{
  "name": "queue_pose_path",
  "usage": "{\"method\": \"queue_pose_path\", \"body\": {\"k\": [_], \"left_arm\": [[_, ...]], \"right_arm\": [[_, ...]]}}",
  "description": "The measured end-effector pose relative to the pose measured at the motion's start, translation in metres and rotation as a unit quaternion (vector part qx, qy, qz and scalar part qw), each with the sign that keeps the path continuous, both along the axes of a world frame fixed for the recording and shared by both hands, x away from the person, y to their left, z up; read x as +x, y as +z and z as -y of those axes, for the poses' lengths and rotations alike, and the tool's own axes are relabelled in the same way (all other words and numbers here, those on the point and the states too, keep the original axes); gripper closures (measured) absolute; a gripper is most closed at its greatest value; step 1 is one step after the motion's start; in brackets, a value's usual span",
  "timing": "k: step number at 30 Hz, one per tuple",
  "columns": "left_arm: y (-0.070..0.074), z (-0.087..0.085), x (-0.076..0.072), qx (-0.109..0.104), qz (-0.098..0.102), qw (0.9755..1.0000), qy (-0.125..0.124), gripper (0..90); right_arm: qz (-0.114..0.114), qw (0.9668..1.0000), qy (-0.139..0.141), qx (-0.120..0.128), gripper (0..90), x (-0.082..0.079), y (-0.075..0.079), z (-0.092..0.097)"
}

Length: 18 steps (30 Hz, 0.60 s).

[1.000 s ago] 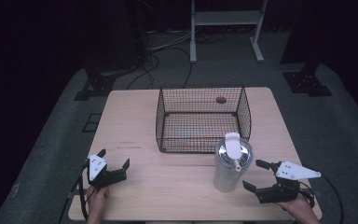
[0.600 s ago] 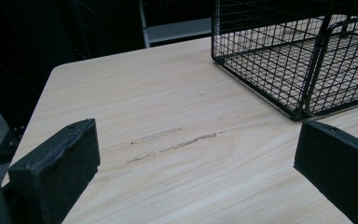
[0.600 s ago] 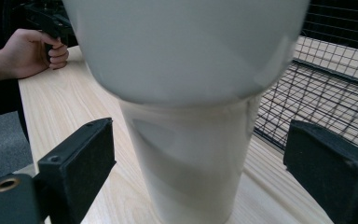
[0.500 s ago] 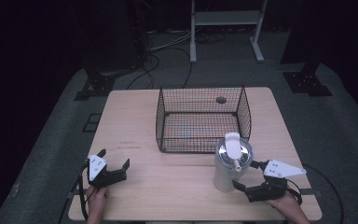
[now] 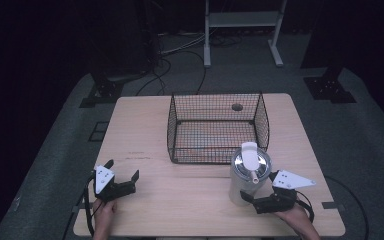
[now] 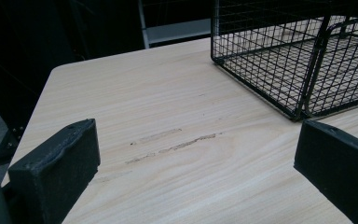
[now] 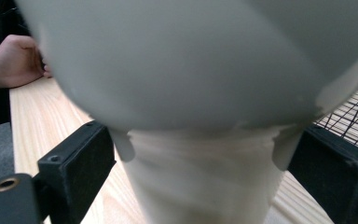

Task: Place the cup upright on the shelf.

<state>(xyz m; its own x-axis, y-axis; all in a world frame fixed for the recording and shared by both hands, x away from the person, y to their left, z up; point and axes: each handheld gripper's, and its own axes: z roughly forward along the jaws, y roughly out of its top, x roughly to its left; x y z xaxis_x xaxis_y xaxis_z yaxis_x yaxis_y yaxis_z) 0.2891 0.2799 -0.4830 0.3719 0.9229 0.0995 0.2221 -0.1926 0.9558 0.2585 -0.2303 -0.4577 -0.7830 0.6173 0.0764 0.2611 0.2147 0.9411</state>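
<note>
A white container (image 5: 244, 184) with a shiny metal lid (image 5: 252, 164) stands upright on the table, just in front of the wire basket's near right corner. My right gripper (image 5: 258, 188) is open, one jaw on either side of the container's lower body. In the right gripper view the container (image 7: 191, 70) looms close between the jaws of my right gripper (image 7: 205, 172), with a small gap on both sides. My left gripper (image 5: 123, 169) rests open near the table's front left, and nothing lies between the jaws of my left gripper (image 6: 196, 158).
A black wire basket (image 5: 215, 150) stands mid-table toward the back, looking empty; its corner (image 6: 303, 93) shows in the left gripper view. The wooden table (image 5: 180, 195) has bare room between the grippers. A hand (image 7: 14, 60) appears far off in the right gripper view.
My right gripper has moved left toward the container, and its open jaws now straddle the container's lower body. The left gripper has stayed in place.
</note>
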Motion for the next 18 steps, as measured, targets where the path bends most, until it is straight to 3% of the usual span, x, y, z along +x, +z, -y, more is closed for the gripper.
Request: {"method": "queue_pose_path", "body": {"k": [18], "left_arm": [[0.0, 0.0, 0.0, -0.001, 0.001, 1.0, -0.001, 0.0]], "right_arm": [[0.013, 0.9998, 0.002, 0.017, 7.1, 0.011, -0.004, -0.012]]}}
